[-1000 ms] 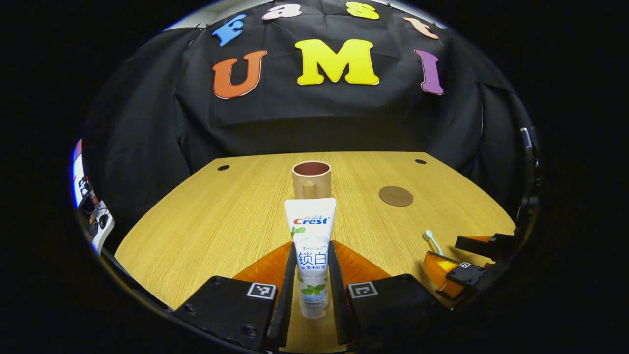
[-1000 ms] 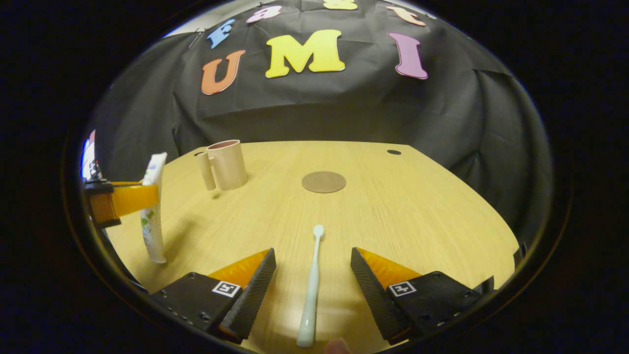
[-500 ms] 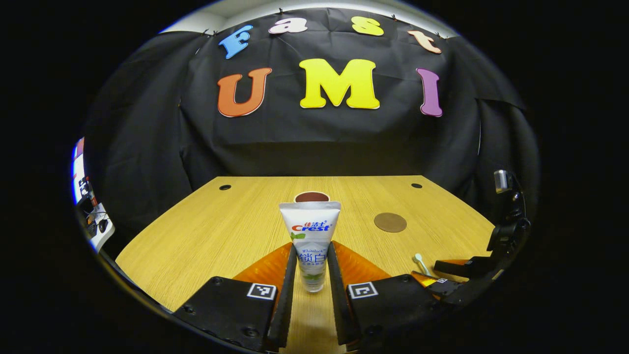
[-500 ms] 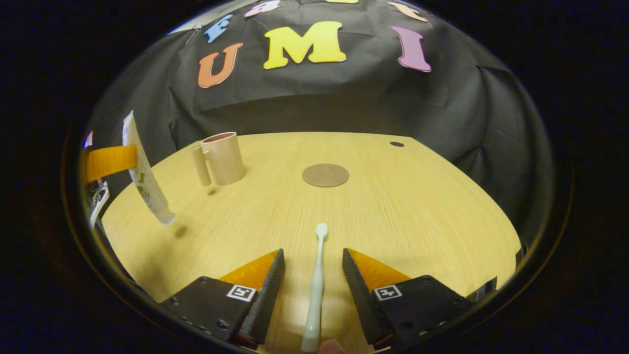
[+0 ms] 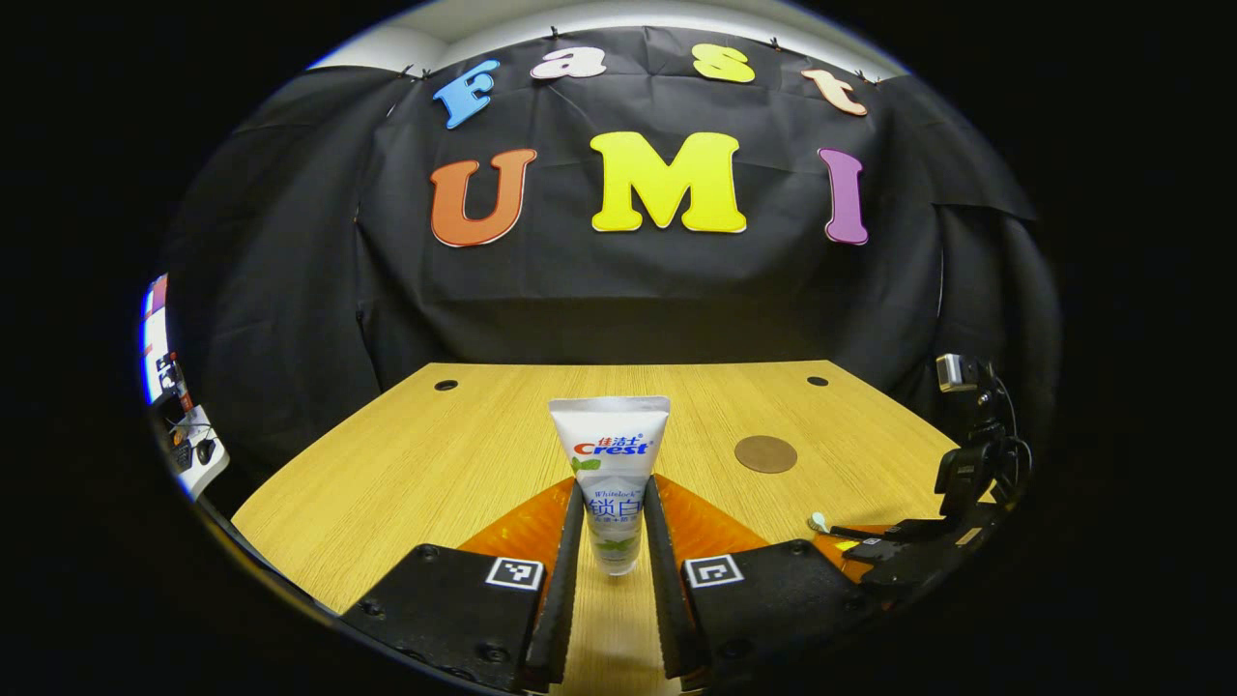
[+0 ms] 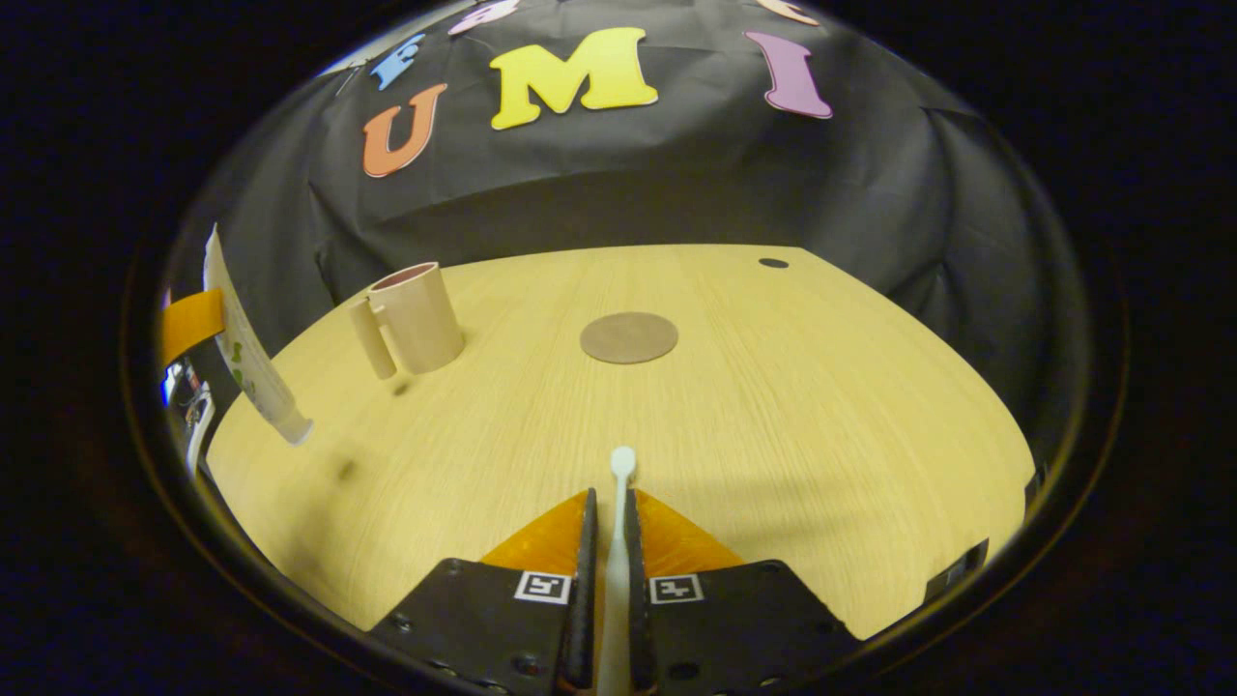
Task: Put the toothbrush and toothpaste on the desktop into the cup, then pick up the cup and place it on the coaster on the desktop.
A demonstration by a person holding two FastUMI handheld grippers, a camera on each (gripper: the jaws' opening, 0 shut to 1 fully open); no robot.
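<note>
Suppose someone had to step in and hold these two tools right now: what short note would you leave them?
Left tool: shut on the white toothpaste tube, held upright in the air, cap down.
Right tool: shut on the white toothbrush, low over the wooden desktop.
Beige handled cup: empty as far as I can see, standing left of the round brown coaster.
Done: both items gripped.
Left: put both into the cup, then set the cup on the coaster.
</note>
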